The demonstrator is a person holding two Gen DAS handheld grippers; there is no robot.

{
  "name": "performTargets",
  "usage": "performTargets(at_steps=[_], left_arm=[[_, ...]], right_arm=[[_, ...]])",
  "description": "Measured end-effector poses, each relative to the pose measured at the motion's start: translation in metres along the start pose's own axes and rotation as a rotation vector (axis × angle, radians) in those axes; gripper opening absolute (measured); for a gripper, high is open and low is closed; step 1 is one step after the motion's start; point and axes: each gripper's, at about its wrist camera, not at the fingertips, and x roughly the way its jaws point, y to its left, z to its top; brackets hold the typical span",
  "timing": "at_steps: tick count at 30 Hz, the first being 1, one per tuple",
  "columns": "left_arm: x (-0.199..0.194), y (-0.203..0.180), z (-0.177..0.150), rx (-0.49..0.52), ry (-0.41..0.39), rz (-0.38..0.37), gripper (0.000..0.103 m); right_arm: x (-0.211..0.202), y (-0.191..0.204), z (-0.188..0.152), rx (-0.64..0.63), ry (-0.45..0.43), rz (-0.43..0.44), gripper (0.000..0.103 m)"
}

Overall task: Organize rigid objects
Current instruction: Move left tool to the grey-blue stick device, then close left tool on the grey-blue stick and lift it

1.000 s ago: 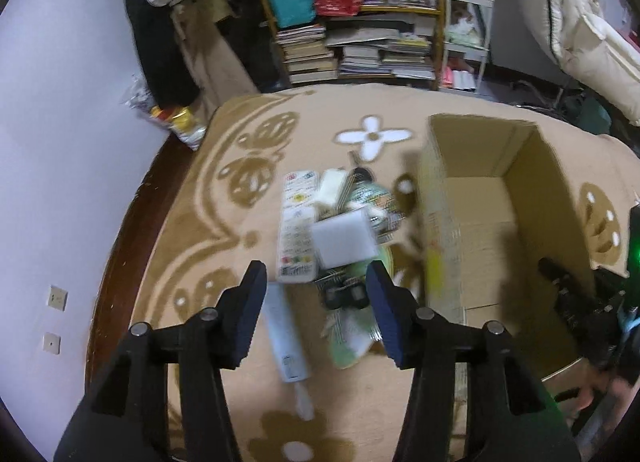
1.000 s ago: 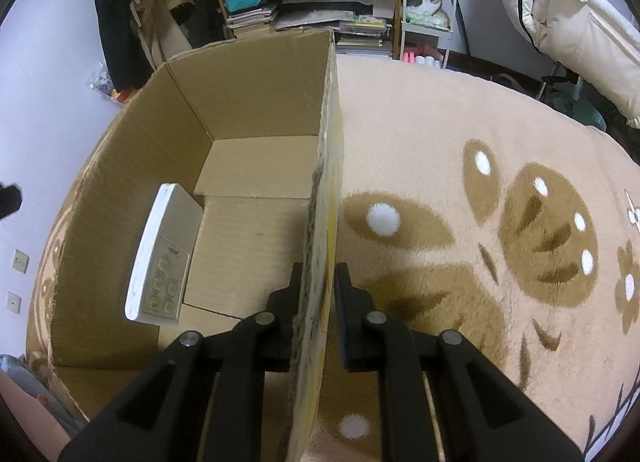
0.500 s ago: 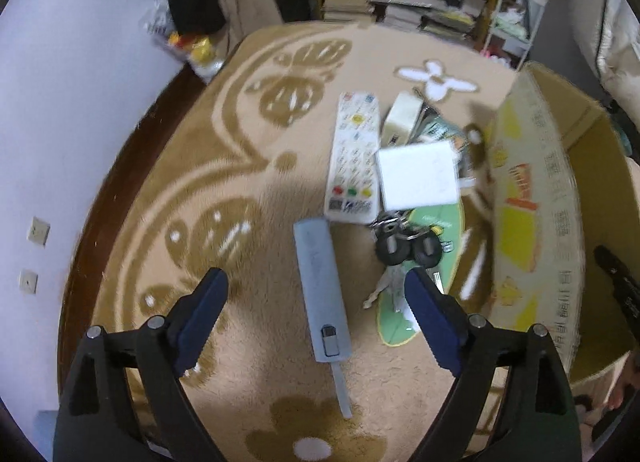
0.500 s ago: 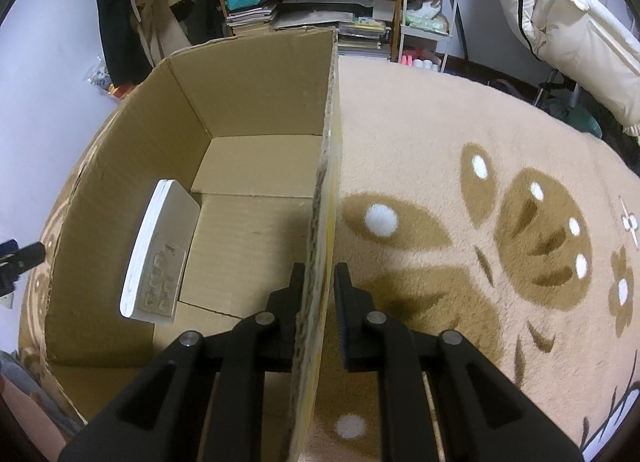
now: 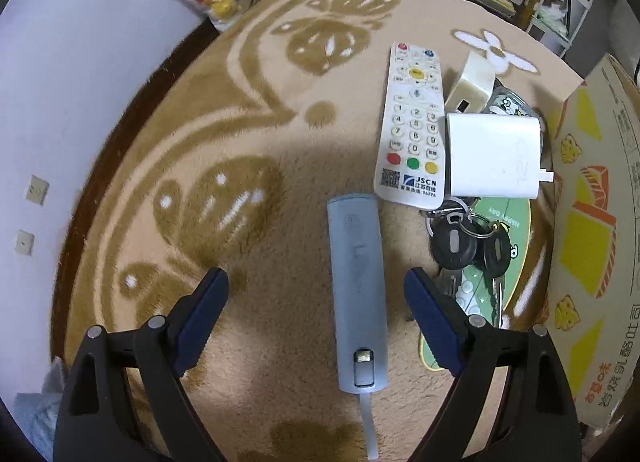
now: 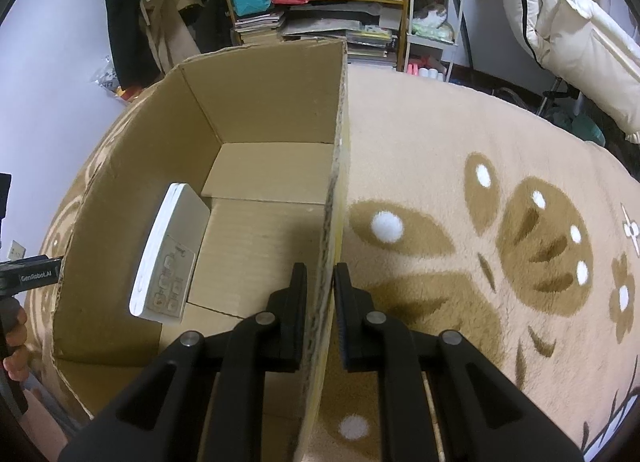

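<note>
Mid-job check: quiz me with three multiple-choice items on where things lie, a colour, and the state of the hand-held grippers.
1. The grey-blue remote lies:
A. between the open fingers of the left hand-held gripper
B. inside the box
C. on the white charger

2. The key heads are:
A. red
B. black
C. white

3. The right hand-held gripper is:
A. wide open
B. holding a remote
C. shut on the cardboard box wall

Key: 1 A, it lies on the rug between the spread fingers; 2 B, both round heads are black; 3 C, its fingers pinch the wall.

Left wrist view steeply down on rug [image 5: 248, 133], right wrist view close along cardboard box [image 6: 260, 101] wall
</note>
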Motion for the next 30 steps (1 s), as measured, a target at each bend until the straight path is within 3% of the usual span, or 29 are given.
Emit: performTargets(at_steps=[3,6,12,14,19,30], left_arm=[[0.007,-0.003,-0.001,0.009,0.014,-0.008,0.087],[0.014,-0.006,-0.002,0.019,0.027,-0.01,0.077],[0.02,-0.005,-0.004,0.002,0.036,-0.044,0.045],[0.019,-0.009,-0.005,0.014,0.042,-0.081,0.027],[0.011,-0.02,-0.01,0.056,0.023,-0.03,0.026],[-0.02,-0.014,-0.01,0.029,-0.057,-0.016,0.026]], right_arm=[[0.0,0.0,0.0,0.005,-0.001,0.003,0.014],[0.0,0.0,0.0,0.004,0.001,0.002,0.014],[0.001,0.0,0.0,0.002,0.006,0.003,0.014],[0.001,0.0,0.0,0.002,0.007,0.003,0.014],[0.001,0.0,0.0,0.002,0.008,0.003,0.011],[0.003,-0.001,-0.001,-0.004,0.005,0.001,0.011]])
